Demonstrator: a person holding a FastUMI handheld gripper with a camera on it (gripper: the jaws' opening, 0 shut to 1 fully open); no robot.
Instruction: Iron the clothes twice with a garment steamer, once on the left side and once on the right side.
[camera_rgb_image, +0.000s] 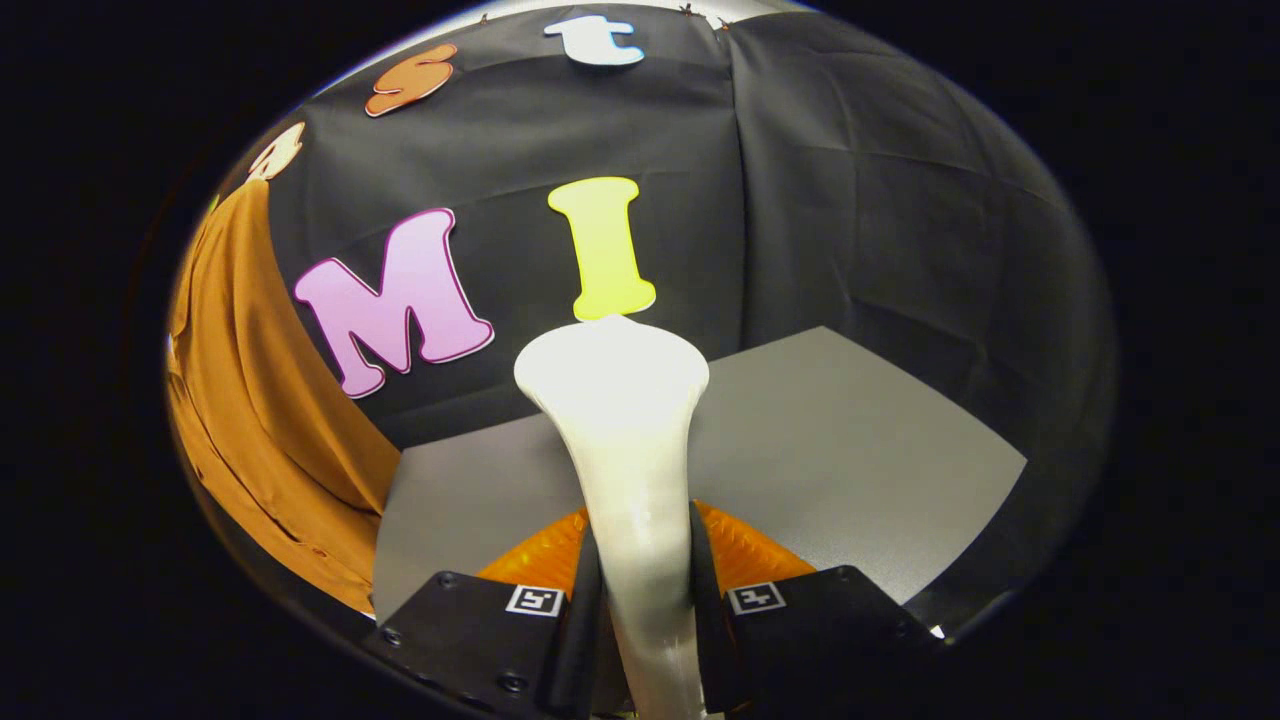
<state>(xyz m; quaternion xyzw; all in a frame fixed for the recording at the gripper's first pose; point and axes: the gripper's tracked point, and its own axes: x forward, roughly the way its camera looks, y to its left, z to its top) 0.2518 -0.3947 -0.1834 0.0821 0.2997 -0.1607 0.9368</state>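
A white garment steamer (620, 430) stands up between my fingers, its narrow handle clamped by both of them and its wide head flaring above and ahead. My gripper (645, 590) is shut on that handle. An orange-brown garment (255, 400) hangs off to the left of the steamer, well apart from its head, draping down past the table's left side.
A grey table top (850, 440) lies below and beyond the fingers, reaching right to a corner. Black cloth walls (850, 200) close the booth behind and to the right.
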